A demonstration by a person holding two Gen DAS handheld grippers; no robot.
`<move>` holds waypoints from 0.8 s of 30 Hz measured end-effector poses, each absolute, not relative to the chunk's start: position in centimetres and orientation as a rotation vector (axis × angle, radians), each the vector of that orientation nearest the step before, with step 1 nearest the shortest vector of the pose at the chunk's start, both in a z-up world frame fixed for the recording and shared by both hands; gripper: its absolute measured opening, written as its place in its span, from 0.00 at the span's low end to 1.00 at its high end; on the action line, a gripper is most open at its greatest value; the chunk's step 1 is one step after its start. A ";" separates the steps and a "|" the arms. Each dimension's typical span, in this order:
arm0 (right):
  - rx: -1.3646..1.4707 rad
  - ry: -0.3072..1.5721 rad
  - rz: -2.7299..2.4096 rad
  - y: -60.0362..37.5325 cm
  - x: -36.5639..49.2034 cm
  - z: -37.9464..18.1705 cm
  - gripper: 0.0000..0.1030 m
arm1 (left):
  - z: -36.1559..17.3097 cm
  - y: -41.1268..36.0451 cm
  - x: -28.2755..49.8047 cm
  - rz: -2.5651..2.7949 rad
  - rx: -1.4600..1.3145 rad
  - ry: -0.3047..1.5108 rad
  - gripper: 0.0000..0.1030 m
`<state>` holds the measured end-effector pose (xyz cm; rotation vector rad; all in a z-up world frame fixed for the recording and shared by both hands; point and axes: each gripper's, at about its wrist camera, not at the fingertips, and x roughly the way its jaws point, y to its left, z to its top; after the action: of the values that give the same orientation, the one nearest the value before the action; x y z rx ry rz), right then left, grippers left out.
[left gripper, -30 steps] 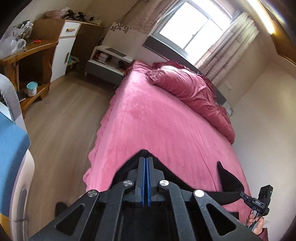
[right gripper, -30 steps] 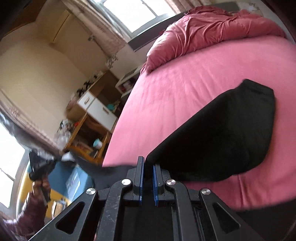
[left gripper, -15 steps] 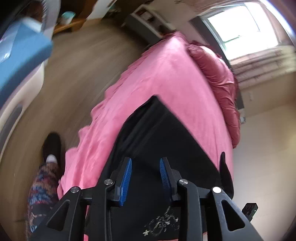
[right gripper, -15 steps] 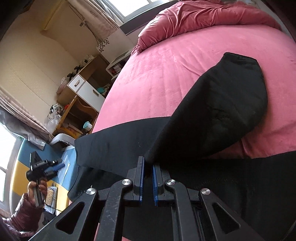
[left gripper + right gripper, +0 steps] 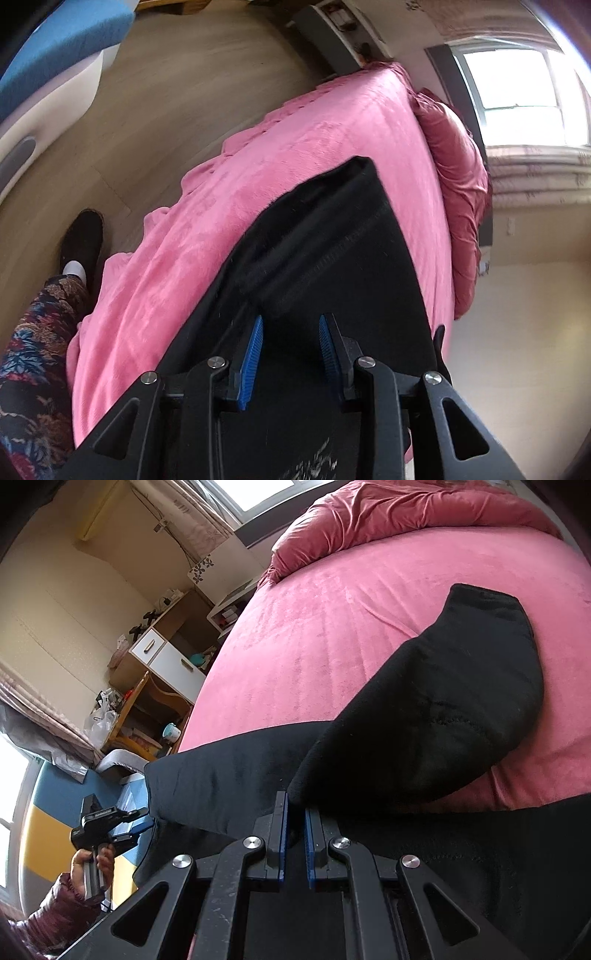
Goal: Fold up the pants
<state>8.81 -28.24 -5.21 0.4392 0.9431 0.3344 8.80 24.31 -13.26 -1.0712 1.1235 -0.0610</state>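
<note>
The black fabric pants [image 5: 332, 266] lie spread on the bed with the pink plush cover [image 5: 295, 147], reaching from its near edge toward the middle. In the left wrist view the left tool [image 5: 291, 345] hovers over the cloth near that edge with its blue-padded fingers [image 5: 251, 358] spread wide, holding nothing; a ribbed band of the pants sits just ahead of them. In the right wrist view the right tool [image 5: 294, 836] has its fingers drawn almost together, pinching a fold of the pants [image 5: 424, 720] between the blue pads [image 5: 282, 834], and a raised leg bulges away toward the far side of the bed [image 5: 332, 609]. A crumpled dark pink quilt [image 5: 406, 513] lies along the head edge.
</note>
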 end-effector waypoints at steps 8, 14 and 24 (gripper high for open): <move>0.440 0.944 0.334 -28.2 9.5 -5.5 0.08 | -13.2 24.4 9.5 -0.007 -1.088 1.090 0.14; 0.428 0.938 0.330 -28.0 10.0 -5.2 0.08 | -8.6 24.6 10.1 -0.031 -0.994 0.983 0.07; 0.460 0.805 0.353 -29.5 7.7 -0.9 0.08 | 1.1 25.4 7.5 -0.168 -0.877 0.836 0.07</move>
<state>7.70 -29.50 -0.85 0.4599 0.8047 0.3530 7.50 25.41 1.08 -0.8773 0.8356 -0.1679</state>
